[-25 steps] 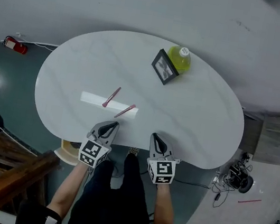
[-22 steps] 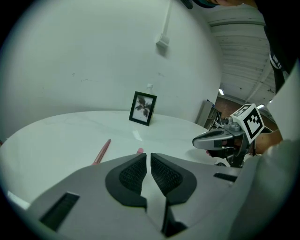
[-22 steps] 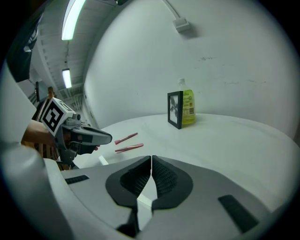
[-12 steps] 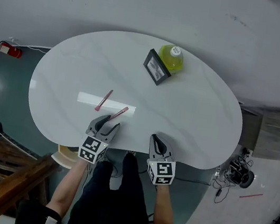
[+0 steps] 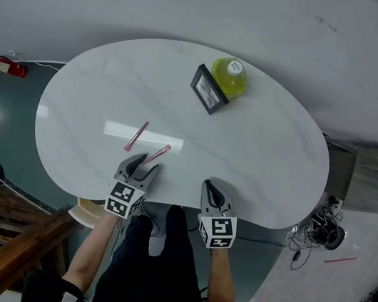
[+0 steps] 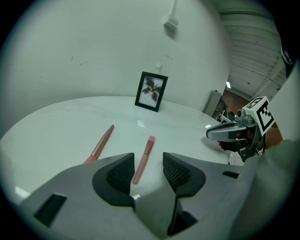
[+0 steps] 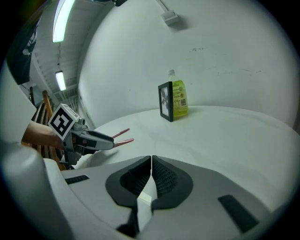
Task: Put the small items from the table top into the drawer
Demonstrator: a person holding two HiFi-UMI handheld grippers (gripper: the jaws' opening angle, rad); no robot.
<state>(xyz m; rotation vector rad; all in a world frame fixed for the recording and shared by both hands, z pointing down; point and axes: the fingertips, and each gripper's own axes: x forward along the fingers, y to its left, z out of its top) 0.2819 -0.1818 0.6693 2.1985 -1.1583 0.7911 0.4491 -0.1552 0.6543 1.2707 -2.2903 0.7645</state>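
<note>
At the table's (image 5: 261, 152) six o'clock edge the left gripper (image 5: 138, 166) has just spread its jaws wide, with the near end of one pink stick (image 5: 156, 154) in the gap, unpinched. A second pink stick (image 5: 136, 135) lies at its eleven o'clock. The right gripper (image 5: 209, 185) hovers at its three o'clock, jaws pressed together, empty

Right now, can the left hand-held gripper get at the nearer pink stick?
Probably yes. The left hand-held gripper has just opened its jaws, and the near end of the nearer pink stick lies in the gap between them, untouched, flat on the table, with nothing blocking.
</note>
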